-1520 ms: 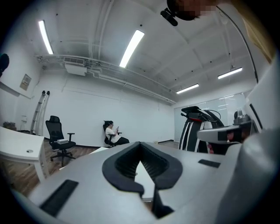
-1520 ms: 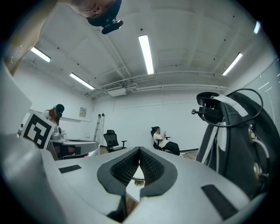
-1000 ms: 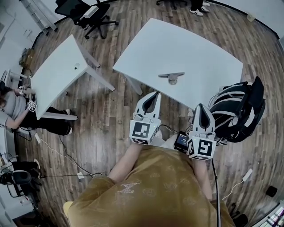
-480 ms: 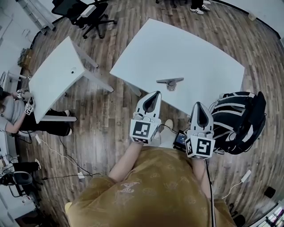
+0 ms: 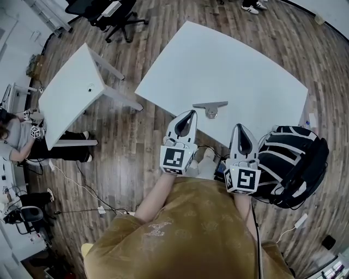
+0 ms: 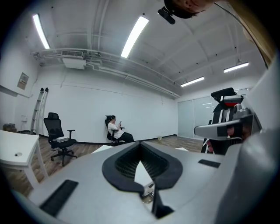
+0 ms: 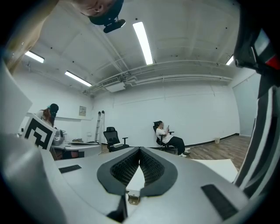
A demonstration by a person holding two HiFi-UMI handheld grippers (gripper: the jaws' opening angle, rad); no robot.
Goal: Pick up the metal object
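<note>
The metal object (image 5: 210,108), a flat grey bar with a round foot, lies near the front edge of the white table (image 5: 240,71). My left gripper (image 5: 190,113) hovers just left of it at the table's edge, jaws shut with nothing in them. My right gripper (image 5: 240,127) is shut and empty, in front of the table edge to the object's right. In the left gripper view the object (image 6: 147,194) shows small below the closed gripper (image 6: 140,143). The right gripper view shows the object (image 7: 133,197) under the meeting tips of that gripper (image 7: 139,148).
A black-and-white backpack (image 5: 294,158) sits on the floor right of my right gripper. A second white table (image 5: 71,92) stands at the left, with a seated person (image 5: 13,136) beside it. A black office chair (image 5: 109,13) is beyond, and cables cross the wooden floor.
The table and the metal object have drawn nearer to both grippers. The left gripper's tips now sit close beside the object. Both grippers stay shut.
</note>
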